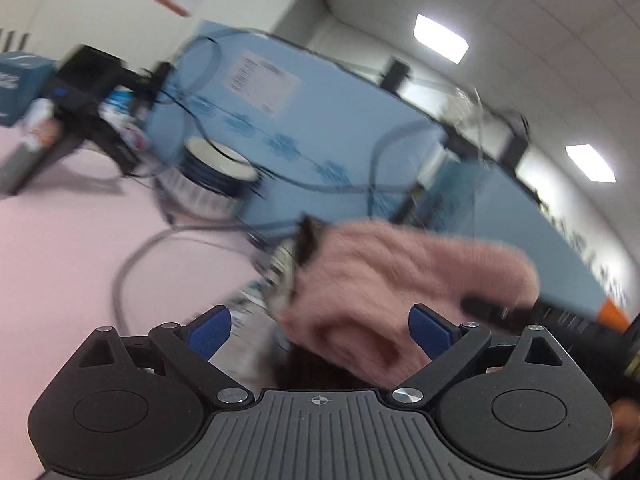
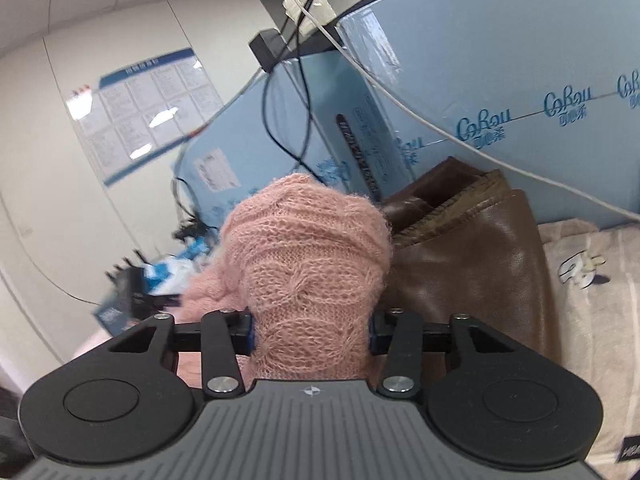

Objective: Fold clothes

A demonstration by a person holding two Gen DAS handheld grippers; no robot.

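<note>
The left gripper (image 1: 319,330) stands open over the pink table (image 1: 60,248), with a blurred pink sweater (image 1: 400,280) just ahead.

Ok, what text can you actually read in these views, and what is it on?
"CoRou", repeated, with small Chinese characters beneath that I cannot make out: on the light blue carton.
Wall notice board: print too small to read.
White shipping label on the carton: blurred.
Black tag at the frame edge: cut off, unreadable.

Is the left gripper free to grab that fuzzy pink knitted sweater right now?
Probably yes. The left gripper is open, and the fuzzy pink knitted sweater hangs just beyond its blue pads with nothing between. The right gripper already clamps another part of it. Blur hides the exact gap.
</note>
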